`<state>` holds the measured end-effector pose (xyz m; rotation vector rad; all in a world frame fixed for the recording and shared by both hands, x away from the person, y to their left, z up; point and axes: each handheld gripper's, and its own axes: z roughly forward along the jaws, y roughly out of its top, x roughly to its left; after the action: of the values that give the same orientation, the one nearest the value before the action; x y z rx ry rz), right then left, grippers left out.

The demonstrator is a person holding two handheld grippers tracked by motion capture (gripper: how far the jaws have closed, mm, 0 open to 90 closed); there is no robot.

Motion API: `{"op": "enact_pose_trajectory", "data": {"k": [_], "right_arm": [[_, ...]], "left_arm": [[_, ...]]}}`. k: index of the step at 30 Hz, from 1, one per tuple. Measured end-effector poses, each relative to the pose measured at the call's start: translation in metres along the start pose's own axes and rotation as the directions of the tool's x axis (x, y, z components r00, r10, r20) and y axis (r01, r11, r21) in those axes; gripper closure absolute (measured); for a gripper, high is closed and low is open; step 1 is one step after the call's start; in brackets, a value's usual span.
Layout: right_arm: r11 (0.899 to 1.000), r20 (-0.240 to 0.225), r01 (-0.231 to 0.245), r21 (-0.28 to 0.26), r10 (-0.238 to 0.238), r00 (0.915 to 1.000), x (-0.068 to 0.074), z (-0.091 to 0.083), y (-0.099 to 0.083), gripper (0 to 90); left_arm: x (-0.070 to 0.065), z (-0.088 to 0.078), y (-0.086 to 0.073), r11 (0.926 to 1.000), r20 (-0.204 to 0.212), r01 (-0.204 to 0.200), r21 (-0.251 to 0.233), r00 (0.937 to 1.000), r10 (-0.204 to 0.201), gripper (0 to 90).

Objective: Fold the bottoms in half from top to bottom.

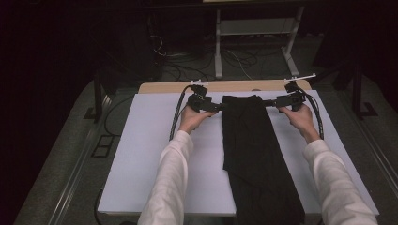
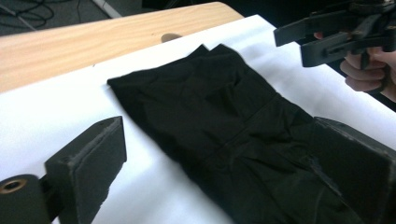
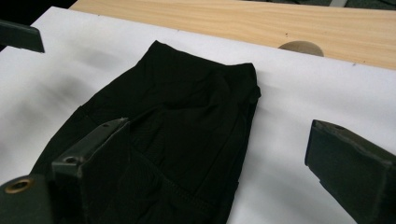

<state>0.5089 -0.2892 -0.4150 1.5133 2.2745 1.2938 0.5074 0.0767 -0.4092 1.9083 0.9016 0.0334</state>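
Black garment [image 1: 256, 140] lies folded on the white counter [image 1: 150, 154], its top edge between my left tongs [image 1: 219, 107] and right tongs [image 1: 268, 102]. Both gape wide, gripping nothing. Risk: I pinch one layer only and the fold slides apart.

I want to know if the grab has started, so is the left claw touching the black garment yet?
Cannot tell. In the left gripper view the left claw stands open astride the black garment's edge, but dark jaw against dark cloth hides any contact or gap.

Overhead plus two close, perhaps low views
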Motion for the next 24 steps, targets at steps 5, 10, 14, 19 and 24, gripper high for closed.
{"op": "enact_pose_trajectory", "data": {"k": [5,10,14,19,24], "right_arm": [[1.000,-0.012,-0.016,0.005,0.016,0.9998,-0.002,0.004,-0.004,8.9],[0.999,-0.029,-0.032,0.013,0.032,0.9990,-0.005,0.008,-0.010,14.1],[0.997,-0.018,-0.052,0.051,0.053,0.9985,-0.009,0.013,-0.013,19.2],[0.995,-0.025,-0.065,0.078,0.067,0.9974,-0.015,0.016,-0.019,28.0],[0.994,-0.044,-0.053,0.096,0.057,0.9974,-0.016,0.019,-0.023,35.3]], "left_arm": [[0.007,0.006,-0.006,0.9984,0.013,0.055,0.010,0.9984,-0.055,12.6],[0.009,0.017,-0.012,0.9953,0.018,0.087,0.044,0.9960,-0.088,16.3],[0.007,0.026,-0.016,0.9934,0.030,0.088,0.073,0.9954,-0.091,20.8],[0.003,0.035,-0.019,0.9924,0.038,0.081,0.092,0.9957,-0.084,24.9],[0.002,0.041,-0.021,0.9907,0.043,0.079,0.110,0.9955,-0.084,28.2]]}}
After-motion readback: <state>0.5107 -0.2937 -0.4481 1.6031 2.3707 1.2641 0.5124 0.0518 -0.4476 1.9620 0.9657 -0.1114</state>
